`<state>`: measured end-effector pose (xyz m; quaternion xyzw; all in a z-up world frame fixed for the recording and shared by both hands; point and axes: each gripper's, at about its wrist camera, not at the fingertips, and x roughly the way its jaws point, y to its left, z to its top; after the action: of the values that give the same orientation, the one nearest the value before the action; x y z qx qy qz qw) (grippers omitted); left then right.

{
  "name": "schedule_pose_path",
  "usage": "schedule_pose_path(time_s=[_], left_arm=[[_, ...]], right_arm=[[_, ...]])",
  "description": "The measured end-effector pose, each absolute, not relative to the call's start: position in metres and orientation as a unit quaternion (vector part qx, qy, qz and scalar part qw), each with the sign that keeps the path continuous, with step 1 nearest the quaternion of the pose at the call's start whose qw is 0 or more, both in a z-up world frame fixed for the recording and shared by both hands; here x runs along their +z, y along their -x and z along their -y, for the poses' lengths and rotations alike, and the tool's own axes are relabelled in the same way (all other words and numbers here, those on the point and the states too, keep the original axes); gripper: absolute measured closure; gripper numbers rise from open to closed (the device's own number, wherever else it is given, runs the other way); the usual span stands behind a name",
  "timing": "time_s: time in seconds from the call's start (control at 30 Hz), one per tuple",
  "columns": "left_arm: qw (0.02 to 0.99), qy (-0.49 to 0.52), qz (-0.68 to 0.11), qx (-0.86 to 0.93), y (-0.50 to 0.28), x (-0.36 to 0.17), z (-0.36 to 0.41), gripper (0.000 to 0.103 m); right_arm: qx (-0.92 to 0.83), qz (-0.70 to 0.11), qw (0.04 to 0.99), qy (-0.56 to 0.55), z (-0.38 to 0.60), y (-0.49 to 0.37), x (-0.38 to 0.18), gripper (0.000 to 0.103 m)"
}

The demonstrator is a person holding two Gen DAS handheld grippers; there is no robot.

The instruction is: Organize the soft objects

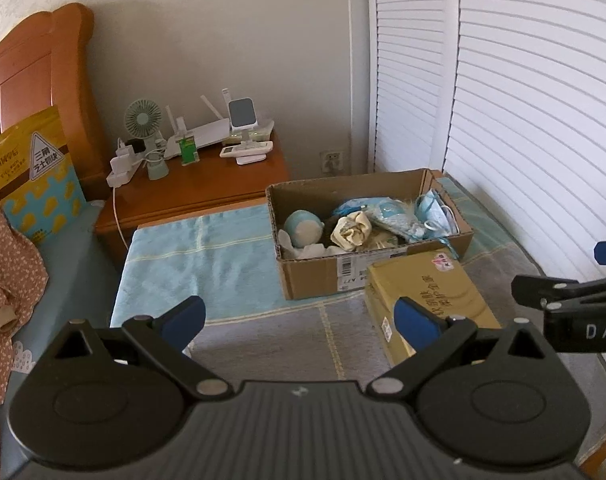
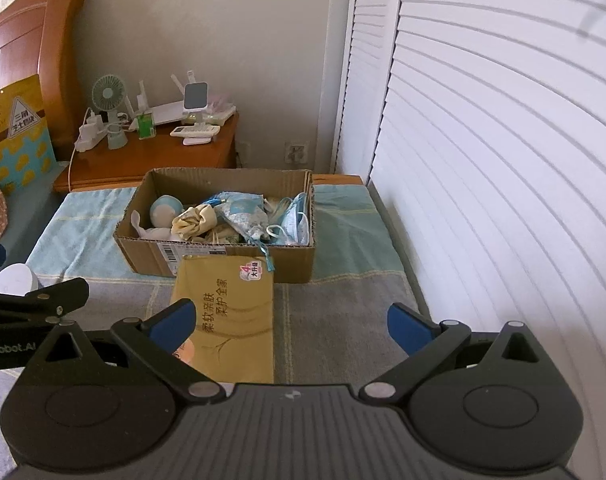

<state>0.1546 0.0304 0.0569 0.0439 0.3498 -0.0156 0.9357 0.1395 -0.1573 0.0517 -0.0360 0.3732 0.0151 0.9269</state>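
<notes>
On the bed, my left claw point(image 1: 299, 320) and right claw point(image 2: 289, 322) hover apart, gripping nothing. Soft toys and masks already fill the cardboard box point(image 2: 227, 258); the yellow tissue pack point(image 2: 227, 312) lies just before it, seemingly next.

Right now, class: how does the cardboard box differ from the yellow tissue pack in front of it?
The cardboard box is brown, open-topped and filled with soft items; the yellow tissue pack is sealed, printed and flatter. The box lies farther from the claws; the pack lies nearer. Both rest on the bed.
</notes>
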Motion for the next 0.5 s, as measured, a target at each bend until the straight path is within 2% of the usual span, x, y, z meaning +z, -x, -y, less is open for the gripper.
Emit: schedule_pose_path(time_s=[0.5], left_arm=[[0.936, -0.044, -0.349, -0.020, -0.1540, 0.0584, -0.0280, 0.003]], right_arm=[[0.015, -0.364, 0.931, 0.031, 0.1590, -0.1350, 0.0564, 0.000]])
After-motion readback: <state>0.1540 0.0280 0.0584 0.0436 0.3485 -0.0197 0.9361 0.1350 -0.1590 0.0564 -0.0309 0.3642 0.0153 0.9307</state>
